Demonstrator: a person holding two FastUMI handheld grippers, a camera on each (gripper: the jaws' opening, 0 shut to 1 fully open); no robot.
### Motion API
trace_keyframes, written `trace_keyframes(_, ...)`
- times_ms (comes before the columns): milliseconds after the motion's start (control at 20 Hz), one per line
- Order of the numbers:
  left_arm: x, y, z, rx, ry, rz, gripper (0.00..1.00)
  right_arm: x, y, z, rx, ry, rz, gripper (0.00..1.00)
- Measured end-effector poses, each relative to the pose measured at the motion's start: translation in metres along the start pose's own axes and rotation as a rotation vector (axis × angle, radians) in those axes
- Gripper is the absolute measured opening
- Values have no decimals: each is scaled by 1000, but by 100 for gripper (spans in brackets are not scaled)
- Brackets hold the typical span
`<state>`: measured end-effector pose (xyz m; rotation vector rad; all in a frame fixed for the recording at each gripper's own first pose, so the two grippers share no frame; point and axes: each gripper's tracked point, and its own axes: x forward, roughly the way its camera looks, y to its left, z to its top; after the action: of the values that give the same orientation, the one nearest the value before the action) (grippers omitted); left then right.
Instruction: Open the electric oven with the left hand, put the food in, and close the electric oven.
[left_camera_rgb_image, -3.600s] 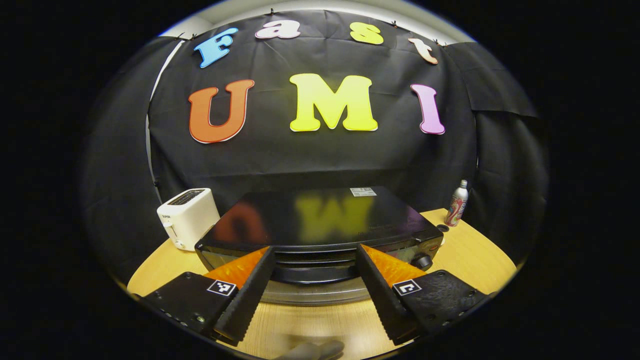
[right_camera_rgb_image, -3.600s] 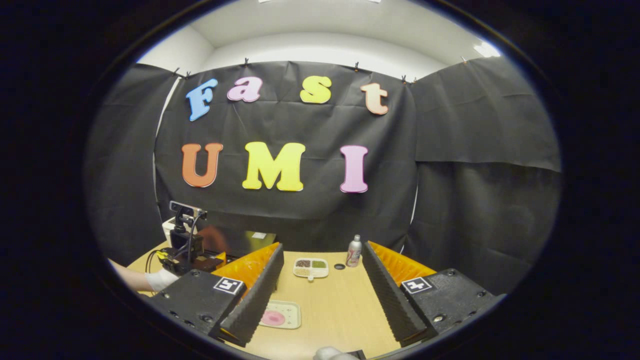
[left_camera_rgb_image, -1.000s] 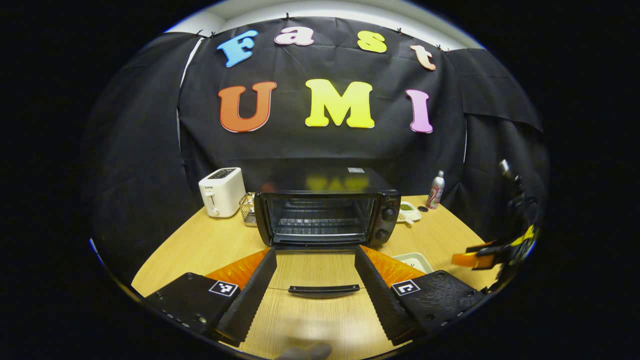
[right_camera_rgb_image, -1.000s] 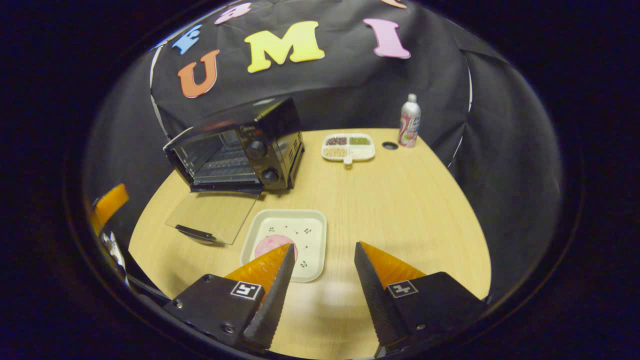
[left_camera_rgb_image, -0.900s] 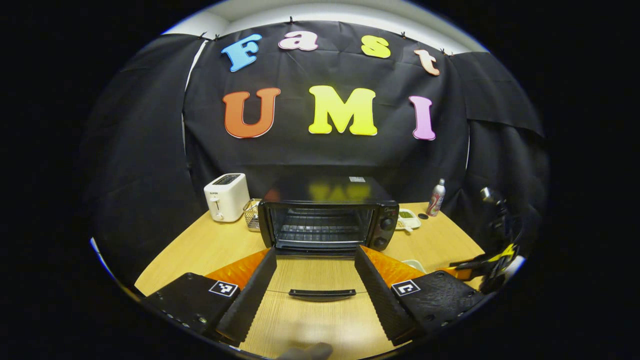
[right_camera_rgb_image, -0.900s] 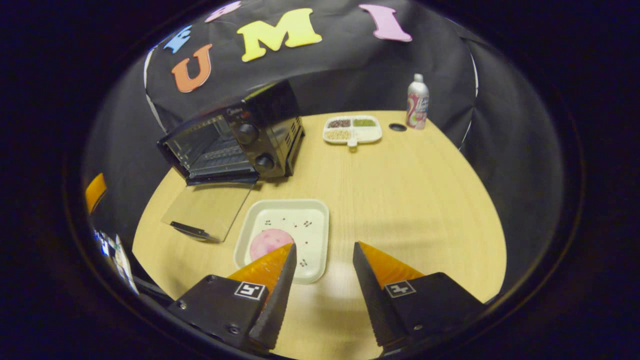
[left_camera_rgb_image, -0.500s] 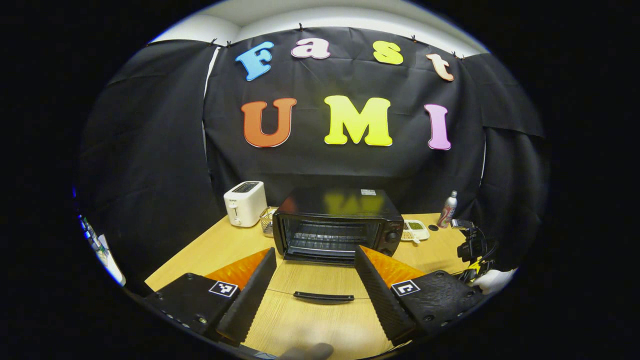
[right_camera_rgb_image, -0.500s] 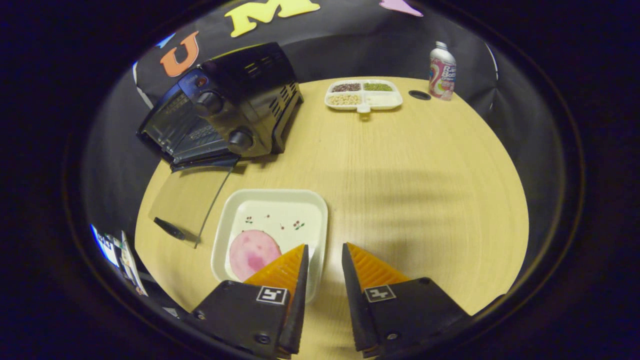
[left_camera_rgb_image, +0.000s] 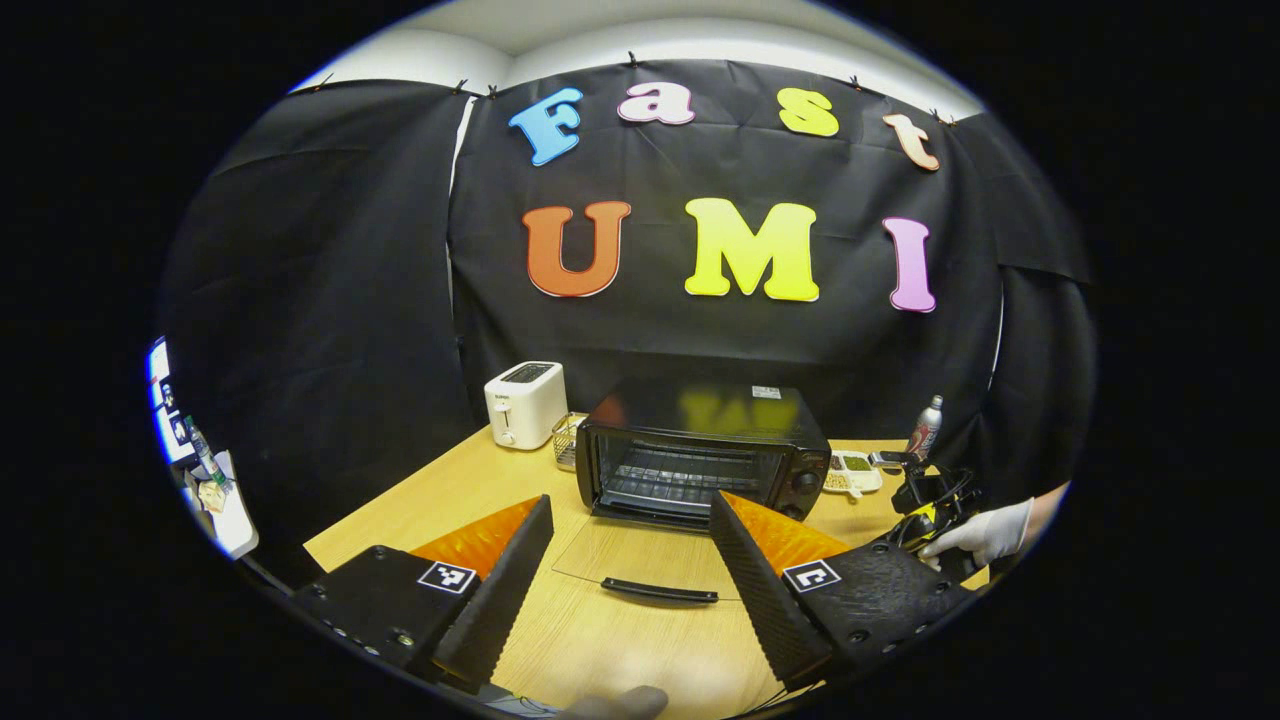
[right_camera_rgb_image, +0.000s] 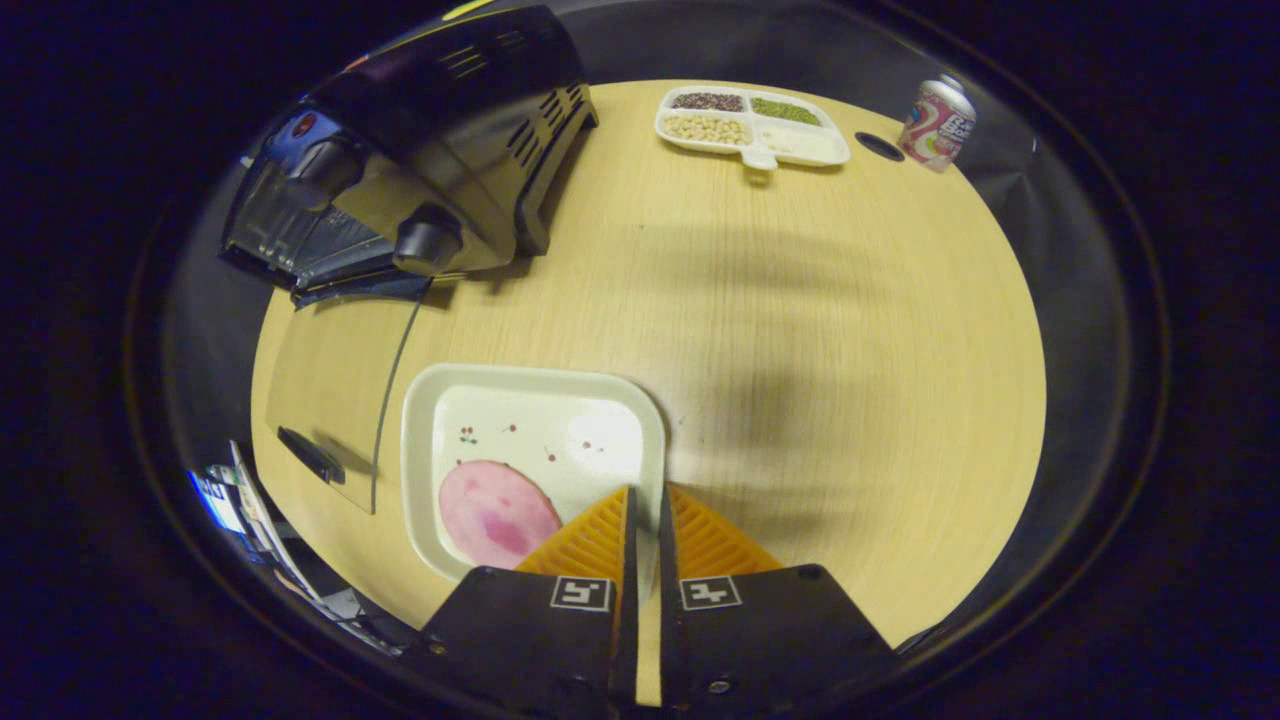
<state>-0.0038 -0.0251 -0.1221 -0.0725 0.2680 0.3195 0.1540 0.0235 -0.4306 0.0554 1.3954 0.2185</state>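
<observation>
Gripping the rim of the cream tray (right_camera_rgb_image: 640, 425), your right gripper (right_camera_rgb_image: 645, 500) has its two fingers clamped on the tray's near right edge, one inside the rim, one outside, with only the thin wall between them. On that tray the pink round slice of food (right_camera_rgb_image: 497, 514) lies flat at the near left corner, just beside the inner finger; whether they touch is hard to tell. Tray sits on the wooden table (right_camera_rgb_image: 850, 330), in front of the electric oven (right_camera_rgb_image: 420, 150), close to the lowered glass door (right_camera_rgb_image: 330, 400).

Your left gripper (left_camera_rgb_image: 630, 520) is spread wide with nothing between its fingers, hovering above the table in front of the oven (left_camera_rgb_image: 705, 450). The oven door (left_camera_rgb_image: 650, 555) is fully down, lying flat, its black handle (left_camera_rgb_image: 660, 591) toward you; the rack inside is visible. Your gloved hand (left_camera_rgb_image: 980, 532) holding the other gripper shows at the right edge of the left gripper view.

Other stuff: white toaster (left_camera_rgb_image: 525, 403) left of the oven, small wire basket (left_camera_rgb_image: 567, 440) between them, divided snack dish (right_camera_rgb_image: 752, 125) and a can (right_camera_rgb_image: 938, 110) at the far right of the table.
</observation>
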Motion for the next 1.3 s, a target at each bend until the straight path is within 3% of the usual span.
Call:
trace_keyframes(100, -2, -1, -1, -11, -6, 5, 96, 0, 0, 1, 4, 23, 42, 3)
trace_keyframes(300, -4, -1, 0, -16, -8, -1, 95, -2, 1, 1, 45, 40, 177, 2)
trace_keyframes(500, -5, 0, 5, 5, -12, -20, 95, -3, 5, -2, 183, 27, 406, 3)
trace_keyframes(700, -6, 6, 9, 12, -12, -44, 95, -13, 6, -1, 298, -48, 515, 4)
trace_keyframes(1100, -5, 22, 14, -7, -15, -61, 95, -57, -6, -10, 392, -217, 514, 4)
trace_keyframes(1300, -3, 31, 20, 5, -10, -89, 95, -83, 21, -14, 514, -296, 573, 4)
